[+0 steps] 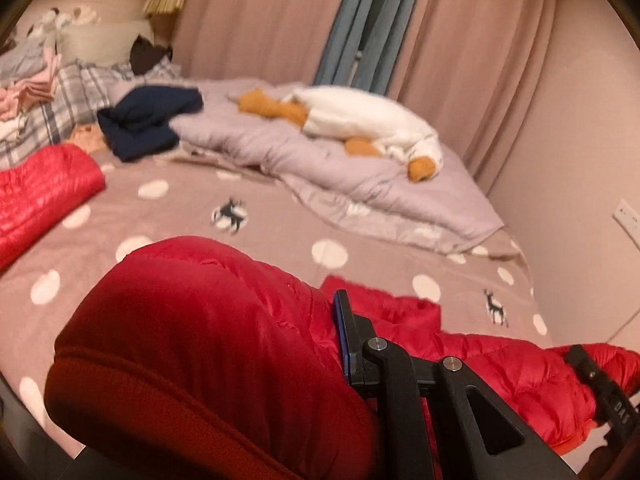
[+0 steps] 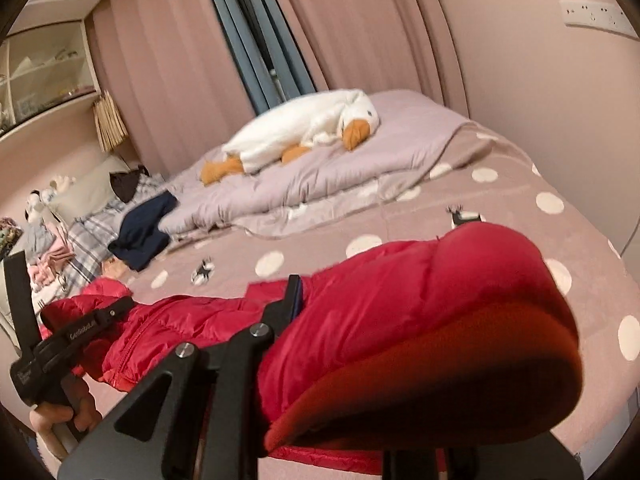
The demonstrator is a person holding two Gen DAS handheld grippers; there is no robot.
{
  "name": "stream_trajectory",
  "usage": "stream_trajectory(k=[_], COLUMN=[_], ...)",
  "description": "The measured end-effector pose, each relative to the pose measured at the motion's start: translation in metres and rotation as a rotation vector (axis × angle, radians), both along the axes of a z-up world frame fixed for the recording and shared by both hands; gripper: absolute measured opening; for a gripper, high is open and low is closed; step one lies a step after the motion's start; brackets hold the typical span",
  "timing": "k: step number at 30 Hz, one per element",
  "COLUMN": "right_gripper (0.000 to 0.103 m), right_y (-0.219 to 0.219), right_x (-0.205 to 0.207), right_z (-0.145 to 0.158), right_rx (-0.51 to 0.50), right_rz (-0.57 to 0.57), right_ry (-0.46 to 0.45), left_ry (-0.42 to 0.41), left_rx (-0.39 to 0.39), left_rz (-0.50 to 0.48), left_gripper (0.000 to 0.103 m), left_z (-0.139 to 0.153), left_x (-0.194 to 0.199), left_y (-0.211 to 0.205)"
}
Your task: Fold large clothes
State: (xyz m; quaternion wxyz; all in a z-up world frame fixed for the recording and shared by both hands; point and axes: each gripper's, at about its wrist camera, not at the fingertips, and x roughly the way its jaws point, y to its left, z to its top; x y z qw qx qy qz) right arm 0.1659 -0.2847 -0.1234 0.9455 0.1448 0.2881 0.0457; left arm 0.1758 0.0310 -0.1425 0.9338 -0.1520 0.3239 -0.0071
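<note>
Left tongs [image 1: 320, 344]: clamped on the red puffer jacket [image 1: 224, 320]. One blue-padded finger [image 1: 342, 336] shows pressed against the fabric; the other finger is hidden under the bulging cloth. Jacket's ribbed hem or cuff fills the near left of the left wrist view.

Right tongs [image 2: 316, 300]: likewise clamped on the red puffer jacket [image 2: 400, 300]. One finger [image 2: 294, 296] visible against the fabric, its partner covered by the garment. In the right wrist view the left tongs appear at near left, gripped by a hand [image 2: 60, 416], with jacket fabric running between the two tools.

Jacket location: at the near edge of the bed [image 1: 280, 208], partly lifted at both grip points, the rest trailing on the spotted bedsheet [image 2: 500, 208]. Sheet is dusty pink with white dots and small deer figures.

Mid-distance, left: a second red quilted piece [image 1: 44, 196] lies on the sheet; cannot tell whether it belongs to the same jacket. Beyond it, a dark navy garment [image 1: 148, 124] bunched up, touching the edge of a pale lilac duvet [image 1: 320, 160].

On the duvet: a white goose plush [image 1: 360, 124] with orange feet and beak, lying on its side.

Far left: plaid pillows [image 1: 68, 96] with a pile of pink and grey clothes [image 1: 28, 88]. Far: pink curtains [image 1: 260, 16] with a blue-grey frame showing in the gap.
</note>
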Motion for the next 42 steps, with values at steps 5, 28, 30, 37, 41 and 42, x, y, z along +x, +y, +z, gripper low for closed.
stream_trajectory(k=[5,28,30,37,41,42], right_gripper=[0.02,0.022,0.022,0.022,0.022,0.022], right_y=[0.0,0.012,0.009,0.003,0.006,0.005], right_x=[0.004,0.017,0.022,0.038,0.038,0.038], right_z=[-0.003,-0.019,-0.025,-0.045,-0.049,-0.049], right_rx=[0.009,-0.037,-0.04,-0.012,-0.038,-0.036], right_rz=[-0.003,-0.05,-0.047,-0.051,-0.053,-0.055], right_ry=[0.009,0.027,0.036,0.079,0.081,0.078], left_ry=[-0.002,-0.036,-0.034,-0.039,-0.039,-0.042], left_rx=[0.059,0.056,0.036,0.05,0.063,0.061], left_rz=[-0.008,-0.038,-0.043,-0.035,-0.032,-0.032], left_gripper=[0.015,0.015,0.015,0.015,0.015,0.015], left_z=[-0.002,-0.009,-0.014,-0.027,-0.031,-0.031], left_x=[-0.009,-0.003,0.003,0.011,0.014,0.013], left_y=[-0.003,-0.003,-0.002,-0.01,-0.013,-0.012])
